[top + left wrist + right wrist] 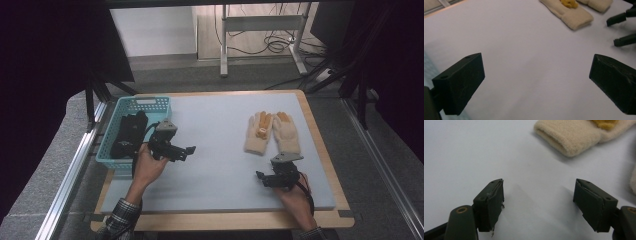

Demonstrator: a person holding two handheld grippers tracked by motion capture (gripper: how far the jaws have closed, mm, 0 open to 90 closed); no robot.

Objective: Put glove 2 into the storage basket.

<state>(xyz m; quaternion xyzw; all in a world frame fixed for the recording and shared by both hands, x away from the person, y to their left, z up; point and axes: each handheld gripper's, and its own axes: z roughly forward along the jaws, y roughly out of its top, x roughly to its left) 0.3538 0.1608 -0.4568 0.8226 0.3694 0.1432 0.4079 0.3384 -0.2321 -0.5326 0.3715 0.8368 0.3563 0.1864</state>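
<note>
Two cream gloves with yellow fingertips lie side by side on the right half of the mat, the left glove (257,134) and the right glove (286,134). My right gripper (261,179) hovers just in front of them and stands open, its jaws pointing left. In the right gripper view the gripper (540,192) holds nothing, and the left glove's cuff (569,137) lies just beyond the jaws. My left gripper (187,151) is beside the basket, open and empty, pointing right. In the left gripper view the gripper (536,67) is spread wide over bare mat, with a glove cuff (574,15) far ahead.
A teal plastic basket (145,102) with dark folded items (129,132) inside stands at the mat's left edge. The blue-grey mat (220,125) covers a wooden board. A metal rail (75,165) runs along the left side. The right gripper's fingers (621,18) show in the left gripper view.
</note>
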